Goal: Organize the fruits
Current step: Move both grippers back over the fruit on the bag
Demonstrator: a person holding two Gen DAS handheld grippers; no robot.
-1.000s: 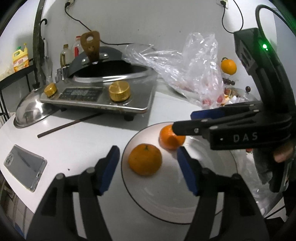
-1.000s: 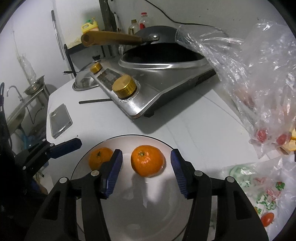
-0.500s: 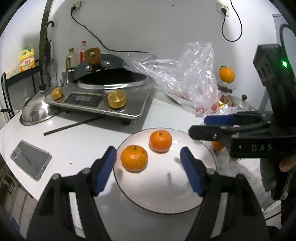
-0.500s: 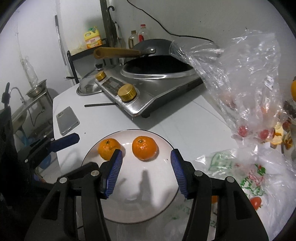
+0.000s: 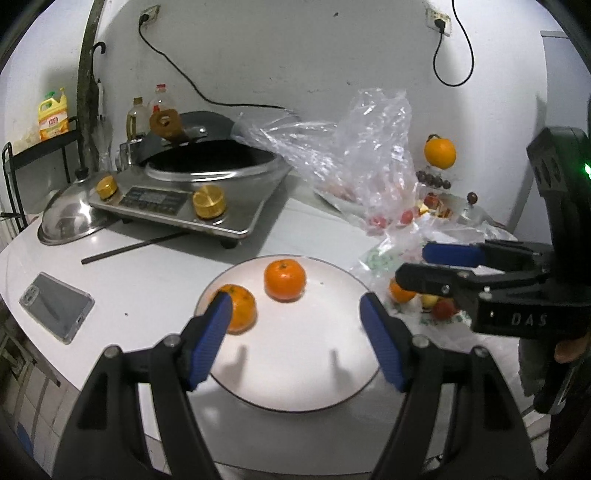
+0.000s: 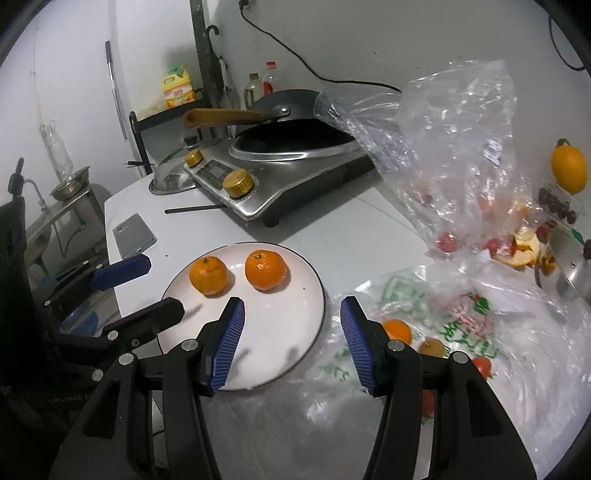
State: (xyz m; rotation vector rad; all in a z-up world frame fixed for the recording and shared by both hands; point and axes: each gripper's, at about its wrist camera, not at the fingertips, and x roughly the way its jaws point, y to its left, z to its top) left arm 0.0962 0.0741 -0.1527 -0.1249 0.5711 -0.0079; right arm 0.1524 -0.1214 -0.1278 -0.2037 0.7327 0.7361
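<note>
Both the left gripper [image 5: 293, 328] and right gripper [image 6: 291, 341] have drawn back wide open and empty, leaving two oranges [image 6: 265, 270] on the plate [image 6: 288, 332] while more fruit [image 6: 397, 331] waits at three o'clock.

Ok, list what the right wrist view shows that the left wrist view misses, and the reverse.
Only the right wrist view shows the metal bowl on a stand at far left, and orange peels beside the clear bag.

Only the left wrist view shows two wall sockets with cords plugged in.

Both show the white plate holding two tangerines, the stove with wok, the phone, and both open hand-held grippers.
</note>
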